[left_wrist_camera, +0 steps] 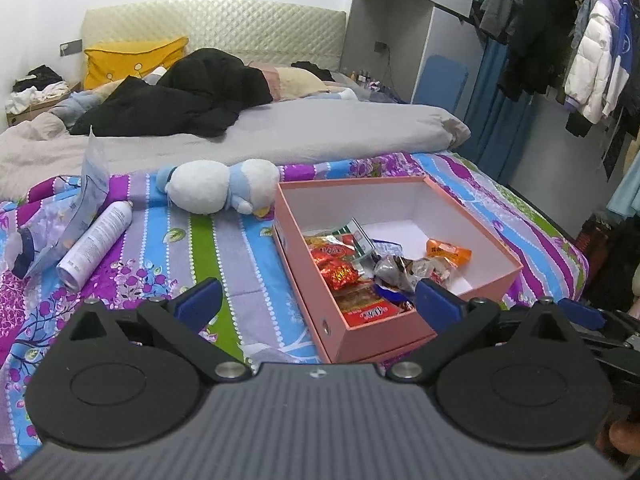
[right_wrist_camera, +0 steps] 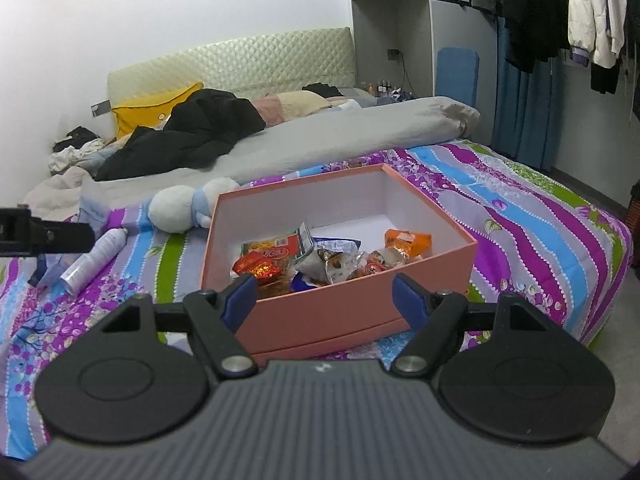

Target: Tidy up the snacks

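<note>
Pink box (left_wrist_camera: 384,322) long axis toward headboard; left gripper (left_wrist_camera: 318,300), right gripper (right_wrist_camera: 324,290) both released.

Pink box (left_wrist_camera: 372,332), red/orange snacks (left_wrist_camera: 340,268), purple-blue floral sheet (left_wrist_camera: 224,248)

left hand-held gripper (left_wrist_camera: 320,300) | black arms, blue pads (silver screws) | right hand-held gripper (right_wrist_camera: 325,294) | ribbed grey body

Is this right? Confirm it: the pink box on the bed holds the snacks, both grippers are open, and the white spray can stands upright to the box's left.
Not quite. The white spray can lies on its side on the bedspread, as the left wrist view shows. The rest holds: the pink box holds the snacks, and the left gripper and right gripper are open.
</note>
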`<state>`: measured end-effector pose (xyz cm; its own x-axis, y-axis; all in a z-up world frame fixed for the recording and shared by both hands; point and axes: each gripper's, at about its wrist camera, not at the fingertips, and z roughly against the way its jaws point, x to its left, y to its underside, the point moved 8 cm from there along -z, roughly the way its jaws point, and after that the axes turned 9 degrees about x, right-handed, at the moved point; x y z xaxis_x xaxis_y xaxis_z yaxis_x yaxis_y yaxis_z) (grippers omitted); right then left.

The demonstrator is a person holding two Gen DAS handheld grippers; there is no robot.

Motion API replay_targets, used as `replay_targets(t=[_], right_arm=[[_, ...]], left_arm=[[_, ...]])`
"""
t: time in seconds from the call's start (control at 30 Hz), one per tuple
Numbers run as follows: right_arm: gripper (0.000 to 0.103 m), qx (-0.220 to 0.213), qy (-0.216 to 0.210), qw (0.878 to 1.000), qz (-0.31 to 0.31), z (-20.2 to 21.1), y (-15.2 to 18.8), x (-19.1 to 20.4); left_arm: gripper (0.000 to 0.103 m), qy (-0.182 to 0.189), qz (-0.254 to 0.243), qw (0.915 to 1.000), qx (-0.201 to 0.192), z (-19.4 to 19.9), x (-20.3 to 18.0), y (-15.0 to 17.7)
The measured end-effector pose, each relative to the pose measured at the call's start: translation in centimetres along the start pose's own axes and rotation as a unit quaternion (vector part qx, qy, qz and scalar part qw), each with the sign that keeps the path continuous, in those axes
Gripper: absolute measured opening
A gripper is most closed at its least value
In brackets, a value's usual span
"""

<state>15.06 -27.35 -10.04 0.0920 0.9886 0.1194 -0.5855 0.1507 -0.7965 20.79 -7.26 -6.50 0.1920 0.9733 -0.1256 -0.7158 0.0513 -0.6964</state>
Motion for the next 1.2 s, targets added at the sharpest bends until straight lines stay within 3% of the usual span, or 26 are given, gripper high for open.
replay_targets(t=[0.47,0.7,0.8,1.2], right_arm=[[0.076,0.003,-0.005,1.0,-0.004,-0.42,0.09,0.29],[0.077,0.003,-0.012,1.0,-0.001,-0.48,0.13,0.39],[0.102,0.002,-0.012,1.0,-0.002,-0.59,0.07,0.36],[0.103,0.001,-0.004,1.0,-0.015,-0.65,0.03,0.1]], left_arm=[[0.103,0.009,0.004,0.9999,0.005,-0.5,-0.15,0.06],[0.103,-0.004,0.005,1.0,0.001,-0.24,0.16,-0.01],[0.103,-0.005,0.006,1.0,0.001,-0.2,0.23,0.05],[0.103,-0.007,0.003,1.0,-0.001,-0.27,0.27,0.08]])
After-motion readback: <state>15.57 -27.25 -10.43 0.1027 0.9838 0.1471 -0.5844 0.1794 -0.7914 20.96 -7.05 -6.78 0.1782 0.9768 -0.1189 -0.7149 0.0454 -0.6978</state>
